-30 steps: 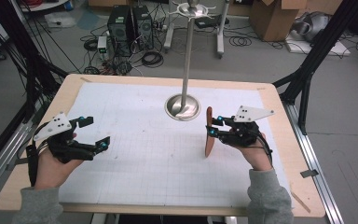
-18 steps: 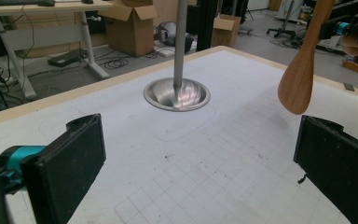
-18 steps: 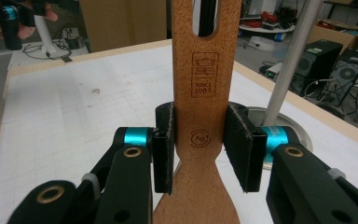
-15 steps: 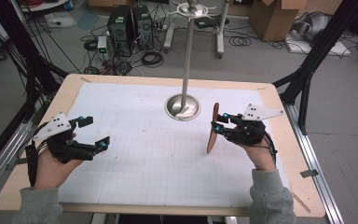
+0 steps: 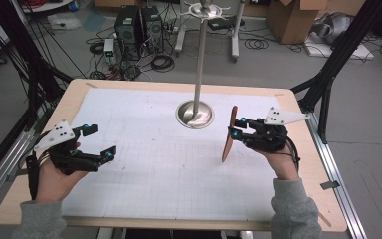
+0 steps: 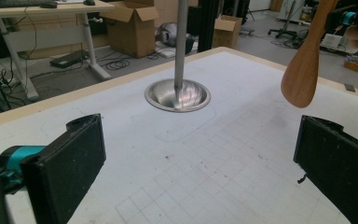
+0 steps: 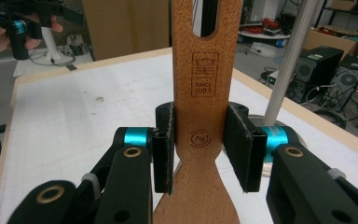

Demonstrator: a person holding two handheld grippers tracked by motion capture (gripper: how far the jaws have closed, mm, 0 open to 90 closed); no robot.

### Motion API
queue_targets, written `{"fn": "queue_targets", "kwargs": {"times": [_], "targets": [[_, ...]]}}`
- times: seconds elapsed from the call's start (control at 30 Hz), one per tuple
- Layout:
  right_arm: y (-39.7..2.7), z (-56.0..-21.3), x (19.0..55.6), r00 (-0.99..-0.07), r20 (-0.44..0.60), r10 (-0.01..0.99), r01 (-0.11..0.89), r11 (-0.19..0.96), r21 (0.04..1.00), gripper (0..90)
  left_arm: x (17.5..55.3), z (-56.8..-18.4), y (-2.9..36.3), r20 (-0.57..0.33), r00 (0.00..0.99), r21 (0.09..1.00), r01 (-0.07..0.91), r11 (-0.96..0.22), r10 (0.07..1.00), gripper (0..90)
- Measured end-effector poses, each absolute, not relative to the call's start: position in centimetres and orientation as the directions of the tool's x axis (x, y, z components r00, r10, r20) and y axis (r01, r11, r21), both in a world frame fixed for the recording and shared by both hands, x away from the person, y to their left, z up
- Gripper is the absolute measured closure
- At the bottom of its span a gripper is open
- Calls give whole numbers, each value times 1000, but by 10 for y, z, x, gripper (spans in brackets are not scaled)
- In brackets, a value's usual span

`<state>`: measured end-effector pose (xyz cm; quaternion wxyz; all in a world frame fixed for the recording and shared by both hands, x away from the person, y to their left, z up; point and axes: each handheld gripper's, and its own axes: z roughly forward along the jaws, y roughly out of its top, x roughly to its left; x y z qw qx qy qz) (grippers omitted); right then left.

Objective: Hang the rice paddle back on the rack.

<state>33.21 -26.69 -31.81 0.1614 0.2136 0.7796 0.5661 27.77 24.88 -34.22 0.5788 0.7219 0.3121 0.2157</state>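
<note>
My right tongs (image 7: 200, 149) clamp the wooden spatula (image 5: 230, 134) by its handle, blade hanging, seemingly just above the surface (image 5: 144, 194), right of the metal stand (image 5: 195, 113). My left tongs (image 5: 102, 142) gape empty, far left.

Open mat (image 5: 144, 164) between the claws — only the metal stand (image 5: 195, 113) obstructs.

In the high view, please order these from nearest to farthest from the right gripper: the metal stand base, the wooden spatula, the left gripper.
1. wooden spatula: clamped in the right gripper, blade hanging down.
2. metal stand base: up-left of it, mid-table.
3. left gripper: across the table, at the left edge.
</note>
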Motion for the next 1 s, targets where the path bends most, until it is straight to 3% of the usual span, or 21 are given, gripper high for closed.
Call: {"fn": "queue_targets", "kwargs": {"times": [1.0], "targets": [[-250,-259,386,-858,-6,513,158,276,948,647,275,-344,255,-63,708,970,210,-125,704,26]]}}
